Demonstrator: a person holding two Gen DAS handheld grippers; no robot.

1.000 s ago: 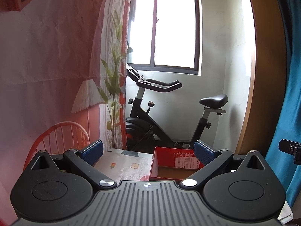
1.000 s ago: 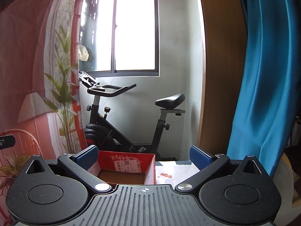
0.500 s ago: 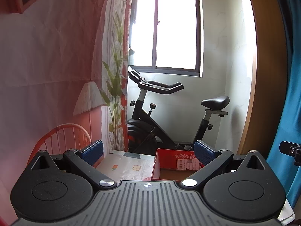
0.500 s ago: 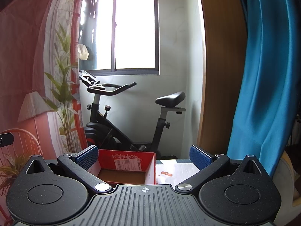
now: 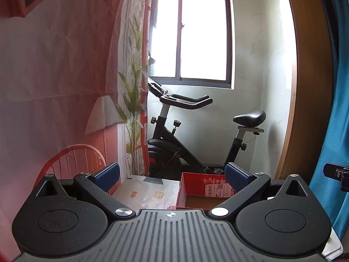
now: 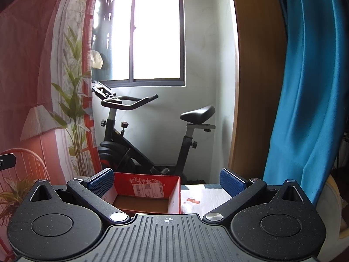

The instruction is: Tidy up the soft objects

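A red cardboard box (image 5: 204,184) with a brown inside stands open on a table with a patterned cloth (image 5: 148,193); it also shows in the right wrist view (image 6: 150,185). No soft object is in view. My left gripper (image 5: 172,175) is open and empty, held above the near part of the table, with the box ahead to its right. My right gripper (image 6: 166,180) is open and empty, with the box ahead to its left. Both point level toward the window wall.
An exercise bike (image 5: 196,135) stands behind the table under the window. A printed backdrop with a plant picture (image 5: 65,76) hangs at the left. A blue curtain (image 6: 309,87) and a wooden panel (image 6: 257,76) are at the right. The cloth (image 6: 205,198) extends right of the box.
Both views have dropped slightly, so the box and table sit a little lower and less of them shows. Both grippers stay open and empty.
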